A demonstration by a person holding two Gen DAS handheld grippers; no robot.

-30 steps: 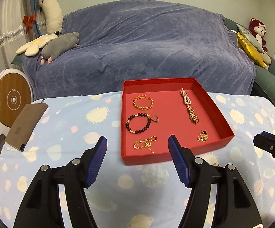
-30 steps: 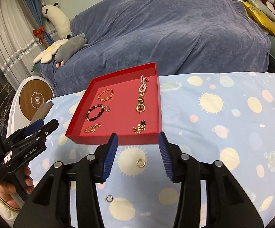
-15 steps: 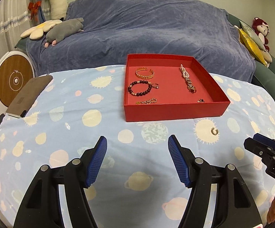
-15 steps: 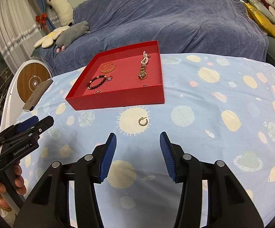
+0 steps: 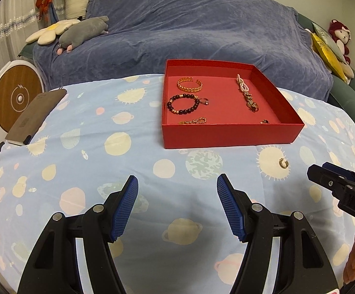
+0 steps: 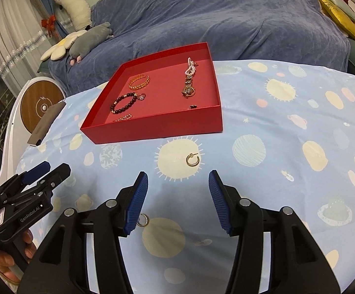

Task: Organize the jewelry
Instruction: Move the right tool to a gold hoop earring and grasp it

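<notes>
A red tray (image 5: 228, 136) (image 6: 153, 128) on the planet-print tablecloth holds a gold bangle (image 5: 189, 85), a dark bead bracelet (image 5: 183, 104), a pearl-and-gold chain (image 5: 247, 93) and small gold pieces. A gold hoop earring (image 6: 193, 159) (image 5: 283, 163) lies on the cloth in front of the tray. A second hoop earring (image 6: 143, 220) lies beside my right gripper's left finger. My right gripper (image 6: 178, 196) is open and empty, just short of the first earring. My left gripper (image 5: 177, 201) is open and empty, in front of the tray.
A brown flat case (image 5: 36, 116) lies at the table's left edge beside a round wooden-faced device (image 5: 15, 99). A blue-covered sofa (image 5: 189, 31) with plush toys stands behind the table. Each gripper shows at the other view's edge.
Both grippers pulled back from the tray and dropped lower toward the cloth. The first earring now sits just ahead of the right fingertips, and the second earring has come into view.
</notes>
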